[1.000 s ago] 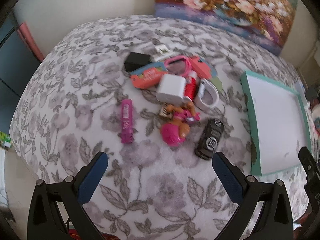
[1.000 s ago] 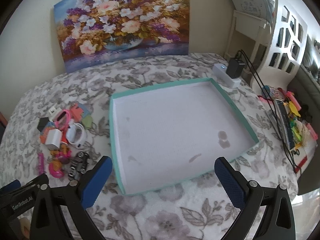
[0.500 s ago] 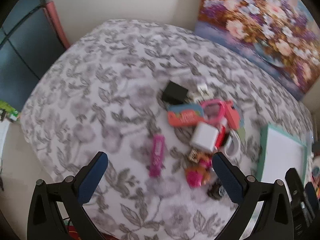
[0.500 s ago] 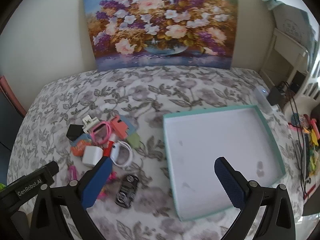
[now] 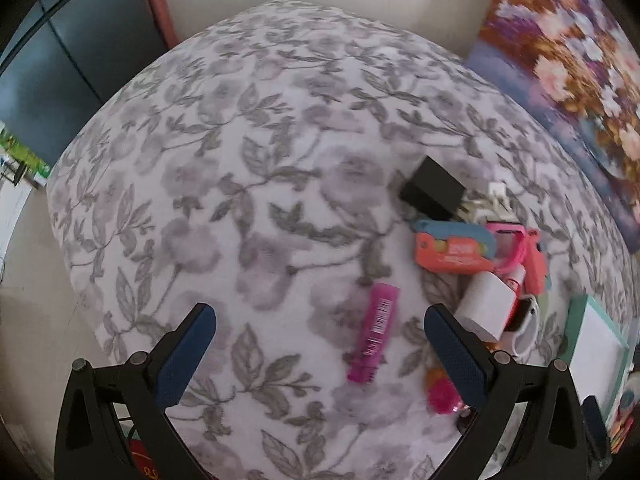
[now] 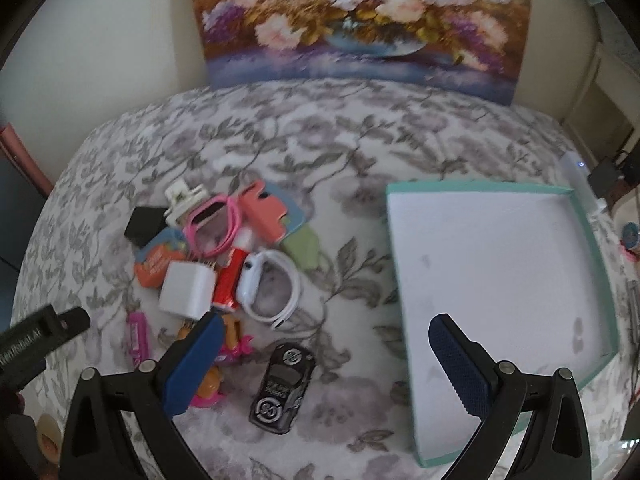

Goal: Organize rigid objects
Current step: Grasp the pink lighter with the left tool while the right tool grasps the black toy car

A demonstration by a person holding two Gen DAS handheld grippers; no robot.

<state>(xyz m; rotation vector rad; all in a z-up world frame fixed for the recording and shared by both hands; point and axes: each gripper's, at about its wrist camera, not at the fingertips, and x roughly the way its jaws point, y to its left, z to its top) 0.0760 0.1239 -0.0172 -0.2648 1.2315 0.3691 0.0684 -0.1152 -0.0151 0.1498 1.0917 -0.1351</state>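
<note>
Both claws are wide open w/ nothing held or touched. Left claw (image 5: 320, 352) hovers over the floral bed cover (image 5: 240, 200); the pink tube (image 5: 374, 332) lies between its fingers, closer to the right one, rest of the pile off to the right side of frame. Right claw (image 6: 324, 356) hangs above the black toy car (image 6: 282, 390), lower center. White charger (image 6: 187, 289) and white watch (image 6: 272, 286) sit mid-left, teal tray (image 6: 404, 280) on the right, apart from the pile.
</note>
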